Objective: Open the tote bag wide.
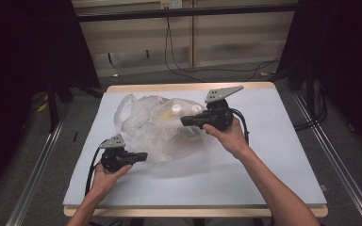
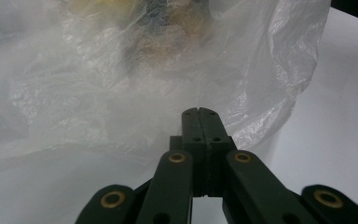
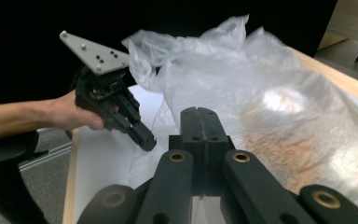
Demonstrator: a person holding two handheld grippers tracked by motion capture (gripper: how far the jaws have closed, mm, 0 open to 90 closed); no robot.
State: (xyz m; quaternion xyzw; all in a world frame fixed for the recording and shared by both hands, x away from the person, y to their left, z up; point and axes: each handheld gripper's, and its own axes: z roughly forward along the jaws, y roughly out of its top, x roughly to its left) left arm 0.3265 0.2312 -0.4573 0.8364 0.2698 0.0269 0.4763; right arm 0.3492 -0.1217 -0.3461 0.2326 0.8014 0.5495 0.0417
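Observation:
A crumpled clear plastic bag (image 1: 158, 127) lies on the white table top (image 1: 264, 155), with a white-capped bottle (image 1: 176, 109) and yellowish things dimly seen inside. My left gripper (image 1: 143, 156) is at the bag's near left edge, jaws shut and empty, tips just short of the plastic (image 2: 121, 93). My right gripper (image 1: 185, 121) hovers over the bag's right part, pointing left, jaws shut with nothing between them. In the right gripper view the bag (image 3: 261, 107) spreads ahead of my shut jaws, and the left gripper (image 3: 144, 137) shows beyond with a hand on it.
The table has a wooden rim (image 1: 188, 87). Dark curtains hang at both sides, and cables (image 1: 179, 66) trail on the floor behind. Bare white surface lies to the right of the bag and along the near edge.

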